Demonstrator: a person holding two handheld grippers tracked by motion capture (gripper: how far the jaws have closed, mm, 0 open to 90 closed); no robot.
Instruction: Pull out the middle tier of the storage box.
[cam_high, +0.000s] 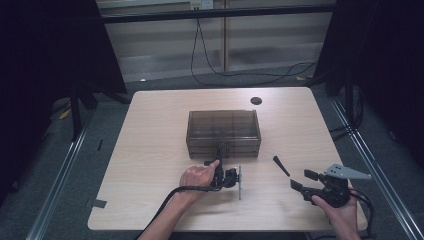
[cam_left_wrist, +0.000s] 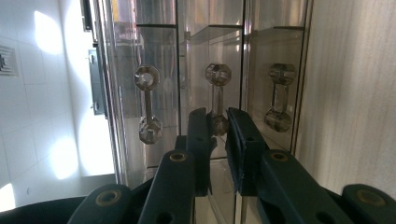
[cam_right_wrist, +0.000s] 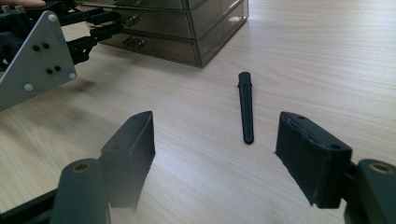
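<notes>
1. Here, the room is dark at both sides, with a grey floor (cam_high: 150, 82), a pale back wall and a black cable (cam_high: 210, 70) looping down it.
2. The counter (cam_high: 160, 150) is light wood with rounded corners and a small dark hole (cam_high: 256, 100) near its far edge.
3. A smoky clear drawer box (cam_high: 223, 132) stands mid-counter.
4. The left gripper (cam_high: 218, 161) reaches the box front, jaws pinching a crystal drawer knob (cam_left_wrist: 217, 122).
5. The right gripper (cam_high: 303, 180) hovers near the right front corner, jaws spread wide, nothing between them.
6. A slim black clip (cam_high: 280, 166) lies on the counter just ahead of it.
</notes>
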